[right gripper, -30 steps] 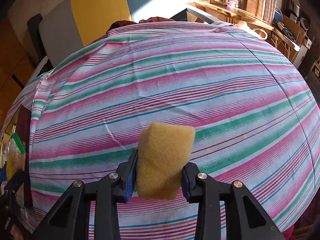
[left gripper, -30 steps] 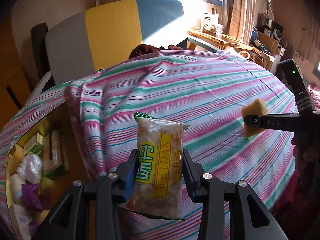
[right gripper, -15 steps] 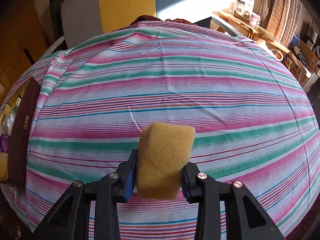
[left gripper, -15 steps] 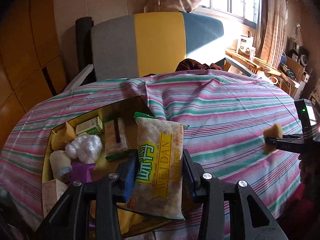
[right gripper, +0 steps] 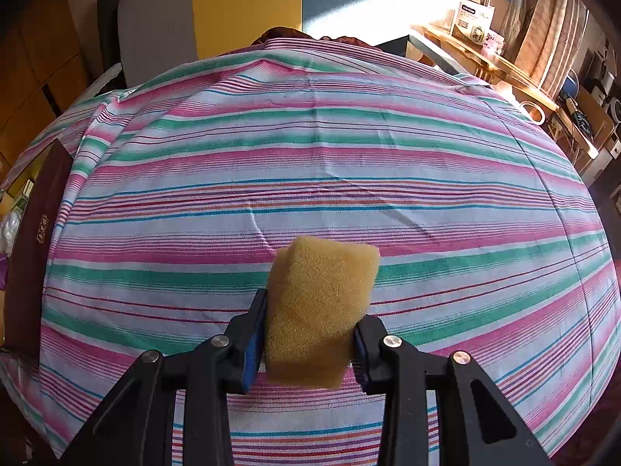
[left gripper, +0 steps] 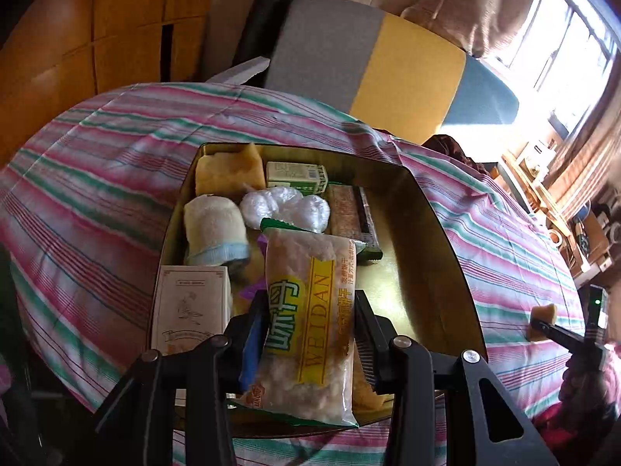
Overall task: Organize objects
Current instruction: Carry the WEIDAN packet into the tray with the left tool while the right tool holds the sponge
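My left gripper (left gripper: 306, 330) is shut on a clear snack packet (left gripper: 310, 322) with a yellow and green label, held above the gold-lined box (left gripper: 423, 240) on the striped tablecloth. My right gripper (right gripper: 310, 334) is shut on a yellow sponge (right gripper: 320, 310) over the bare striped cloth (right gripper: 310, 163). In the left wrist view that right gripper (left gripper: 543, 324) and its sponge (left gripper: 543, 316) show small at the far right. The box's dark outer wall (right gripper: 29, 256) sits at the left edge of the right wrist view.
Inside the box lie a second yellow sponge (left gripper: 229, 173), a rolled white towel (left gripper: 213, 229), a crumpled plastic bag (left gripper: 285, 206), a green carton (left gripper: 297, 174), a wrapped bar (left gripper: 351, 217) and a white carton (left gripper: 190, 306). A grey, yellow and blue chair back (left gripper: 368, 58) stands behind the table.
My left gripper swung left with the packet, from over the cloth to over the open box, and rolled. The right gripper and sponge barely shifted.
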### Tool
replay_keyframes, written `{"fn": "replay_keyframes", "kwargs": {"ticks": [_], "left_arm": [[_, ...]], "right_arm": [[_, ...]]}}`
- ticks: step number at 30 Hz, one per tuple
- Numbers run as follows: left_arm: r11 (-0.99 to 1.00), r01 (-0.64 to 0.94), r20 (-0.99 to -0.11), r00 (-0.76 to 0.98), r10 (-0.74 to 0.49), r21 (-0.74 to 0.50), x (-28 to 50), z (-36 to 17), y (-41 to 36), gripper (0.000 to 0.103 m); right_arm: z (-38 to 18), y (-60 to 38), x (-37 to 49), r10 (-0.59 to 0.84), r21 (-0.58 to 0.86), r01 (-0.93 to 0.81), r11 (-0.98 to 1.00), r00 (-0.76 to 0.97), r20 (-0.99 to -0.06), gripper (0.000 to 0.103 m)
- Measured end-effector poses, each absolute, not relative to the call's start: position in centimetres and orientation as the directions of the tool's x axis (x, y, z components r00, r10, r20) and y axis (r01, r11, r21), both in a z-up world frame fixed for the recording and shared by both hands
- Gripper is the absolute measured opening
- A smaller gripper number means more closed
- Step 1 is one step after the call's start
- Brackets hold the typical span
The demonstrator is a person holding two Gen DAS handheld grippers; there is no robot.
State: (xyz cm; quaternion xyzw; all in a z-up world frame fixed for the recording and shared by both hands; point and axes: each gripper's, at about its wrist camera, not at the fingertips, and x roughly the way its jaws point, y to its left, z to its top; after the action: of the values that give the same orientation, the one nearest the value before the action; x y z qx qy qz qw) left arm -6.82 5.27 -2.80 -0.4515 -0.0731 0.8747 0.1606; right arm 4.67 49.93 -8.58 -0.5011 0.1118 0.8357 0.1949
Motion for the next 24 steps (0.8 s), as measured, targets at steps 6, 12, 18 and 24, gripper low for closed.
{"fn": "replay_keyframes", "kwargs": {"ticks": [6,12,18,24], "left_arm": [[-0.917,-0.241,-0.769,-0.5,0.398,-0.318,-8.4,-3.5,7.5,0.042],[-0.922,-0.314,-0.793,-0.489,0.363,-0.229,-11.1,-4.7,11.7,0.042],[-0.935,-0.311,-0.836,-0.457,0.304,-0.169,-12.9,-7.3,12.6,0.048],[-0.946,-0.304,-0.816,-0.515,0.264,-0.114,-11.4,-6.7,12.0,0.05]], "right_arm": [[-8.6,49.9,4.7,0.213,-0.008,-0.438,-0.899,-0.421,-0.882,0.037],[-8.6,49.9,4.6,0.21,-0.007,-0.436,-0.9,-0.421,-0.882,0.037],[-8.6,49.9,4.5,0.211,-0.011,-0.431,-0.902,-0.42,-0.882,0.037],[-8.6,49.6,4.5,0.221,-0.026,-0.425,-0.905,-0.417,-0.882,0.037]]}}
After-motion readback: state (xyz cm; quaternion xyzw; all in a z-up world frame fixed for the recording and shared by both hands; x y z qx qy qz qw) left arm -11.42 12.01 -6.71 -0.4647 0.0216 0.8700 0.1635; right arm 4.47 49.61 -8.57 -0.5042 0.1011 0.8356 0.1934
